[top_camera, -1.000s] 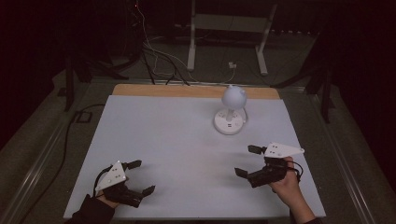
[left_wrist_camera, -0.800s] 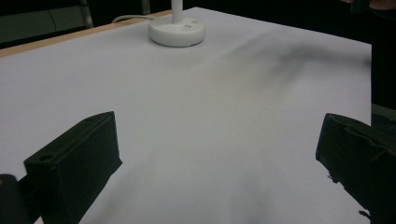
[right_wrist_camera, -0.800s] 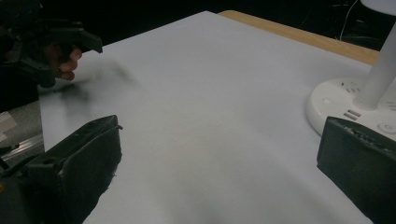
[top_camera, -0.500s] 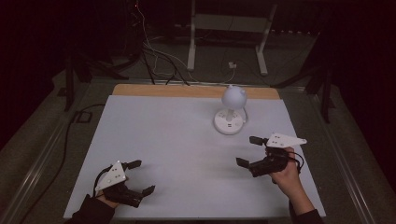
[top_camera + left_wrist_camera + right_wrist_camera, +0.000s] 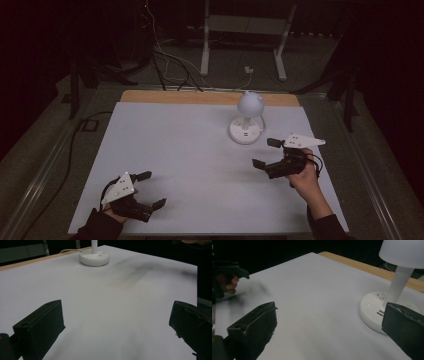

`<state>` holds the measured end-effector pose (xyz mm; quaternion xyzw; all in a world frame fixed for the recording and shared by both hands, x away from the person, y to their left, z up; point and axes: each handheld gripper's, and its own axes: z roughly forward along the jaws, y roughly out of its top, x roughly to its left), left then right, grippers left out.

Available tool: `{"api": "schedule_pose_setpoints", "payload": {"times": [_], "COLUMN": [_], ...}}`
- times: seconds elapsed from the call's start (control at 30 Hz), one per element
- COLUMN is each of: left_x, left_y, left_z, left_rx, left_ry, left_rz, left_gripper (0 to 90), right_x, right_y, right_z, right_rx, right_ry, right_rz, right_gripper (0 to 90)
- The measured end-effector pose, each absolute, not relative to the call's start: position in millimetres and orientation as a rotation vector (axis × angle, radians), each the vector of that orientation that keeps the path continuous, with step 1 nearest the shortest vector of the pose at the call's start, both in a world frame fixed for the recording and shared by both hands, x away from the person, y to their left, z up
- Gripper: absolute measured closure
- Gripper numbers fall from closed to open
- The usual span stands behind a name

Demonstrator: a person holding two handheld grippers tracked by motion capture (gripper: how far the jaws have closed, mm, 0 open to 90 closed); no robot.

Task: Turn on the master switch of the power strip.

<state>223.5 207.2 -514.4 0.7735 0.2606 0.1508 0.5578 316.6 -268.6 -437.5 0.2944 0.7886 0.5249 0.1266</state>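
A small white desk lamp (image 5: 246,117) with a round base and a dome shade stands on the white table (image 5: 190,150), right of centre toward the back. My right gripper (image 5: 266,153) is open, just in front and to the right of the lamp's base, with nothing between its jaws. In the right gripper view the lamp (image 5: 397,287) rises close by at the right, beside the right-hand jaw. My left gripper (image 5: 151,189) is open and empty near the table's front left corner. In the left gripper view the lamp's base (image 5: 94,258) lies far ahead.
A bare wooden strip (image 5: 200,97) runs along the table's far edge. Behind the table, cables (image 5: 165,60) and a white metal stand (image 5: 242,35) sit on the dark floor. A black cable (image 5: 75,145) runs down the left side.
My right gripper has moved forward and a little left, closer to the lamp's base. The left gripper has stayed where it was.
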Motion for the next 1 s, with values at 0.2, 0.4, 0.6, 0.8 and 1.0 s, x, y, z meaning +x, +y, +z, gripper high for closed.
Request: {"api": "schedule_pose_setpoints", "payload": {"times": [0.2,0.4,0.6,0.8,1.0], "left_x": [224,223,223,223,223], "left_y": [207,206,206,206,205], "left_z": [-515,-514,-514,-514,-514], "left_rx": [1.827,1.825,1.824,1.826,1.831], "left_ry": [0.614,0.613,0.613,0.609,0.606], "left_rz": [0.355,0.354,0.352,0.354,0.356], "left_gripper": [0.2,0.2,0.2,0.2,0.2], "right_x": [329,341,352,366,376], "right_y": [-270,-270,-271,-271,-272], "right_z": [-442,-446,-448,-449,-449], "right_rx": [0.89,0.902,0.903,0.944,0.887], "right_ry": [2.292,2.305,2.293,2.281,2.16], "right_rz": [1.527,1.481,1.436,1.428,1.435], "right_gripper": [0.0,0.0,0.0,0.0,0.0]}}
